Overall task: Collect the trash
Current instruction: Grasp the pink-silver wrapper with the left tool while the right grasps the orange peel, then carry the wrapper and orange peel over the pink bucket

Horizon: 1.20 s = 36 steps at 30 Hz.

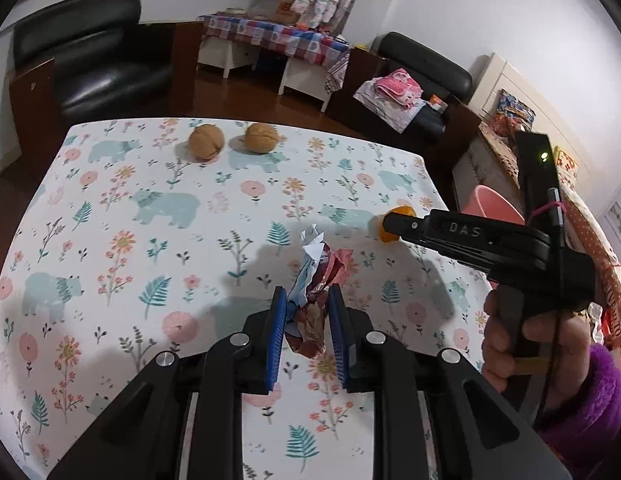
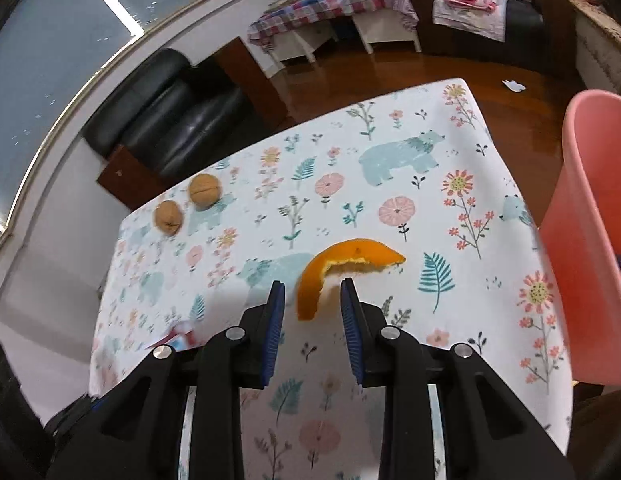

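clearly "das" on right gripper (image 1: 390,224), left gripper (image 1: 307,312) clamping crumpled wrapper (image 1: 314,304)

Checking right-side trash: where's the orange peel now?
In the right wrist view, the orange peel lies on the tablecloth just beyond the right gripper, left of the pink bin.

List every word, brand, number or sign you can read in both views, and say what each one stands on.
"DAS": raised letters on the side of the right gripper, cut off after the S.
Red letters along the edge of the orange dotted cloth: too distorted to read.
Floral tablecloth, crumpled wrapper: no readable text.
Right wrist view: none.
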{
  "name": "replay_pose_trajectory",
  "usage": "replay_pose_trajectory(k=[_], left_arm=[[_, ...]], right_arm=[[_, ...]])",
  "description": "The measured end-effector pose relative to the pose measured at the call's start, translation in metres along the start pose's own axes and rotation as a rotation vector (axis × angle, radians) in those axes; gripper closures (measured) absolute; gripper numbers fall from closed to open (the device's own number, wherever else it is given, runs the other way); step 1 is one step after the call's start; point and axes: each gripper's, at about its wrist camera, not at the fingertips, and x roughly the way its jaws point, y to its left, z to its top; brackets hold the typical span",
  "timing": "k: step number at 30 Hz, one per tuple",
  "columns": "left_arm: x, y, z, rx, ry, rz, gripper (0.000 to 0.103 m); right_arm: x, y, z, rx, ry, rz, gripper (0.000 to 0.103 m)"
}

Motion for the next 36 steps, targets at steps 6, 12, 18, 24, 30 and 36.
replay_pose_trajectory(k=[6, 12, 18, 24, 30, 36], left_arm=[[-0.009, 0.008, -0.001, -0.029, -0.015, 0.010, 0.083], [-0.016, 0.006, 0.003, -0.045, -0.039, 0.016, 0.083], [-0.017, -0.014, 0.010, -0.033, -0.053, -0.001, 0.083], [-0.013, -0.047, 0.022, -0.018, -0.058, -0.026, 0.083], [-0.004, -0.094, 0.036, 0.055, -0.063, -0.092, 0.083], [0.011, -0.149, 0.050, 0.149, -0.056, -0.150, 0.083]], right_arm=[[-0.002, 0.001, -0.004, -0.017, -0.010, 0.028, 0.093], [-0.036, 0.008, -0.019, -0.115, -0.027, 0.071, 0.095], [-0.078, 0.014, -0.034, -0.220, -0.078, 0.056, 0.095], [-0.110, 0.000, -0.043, -0.249, -0.110, 0.007, 0.095], [-0.149, -0.027, -0.036, -0.219, -0.197, -0.061, 0.095], [-0.188, -0.063, -0.026, -0.171, -0.288, -0.135, 0.095]])
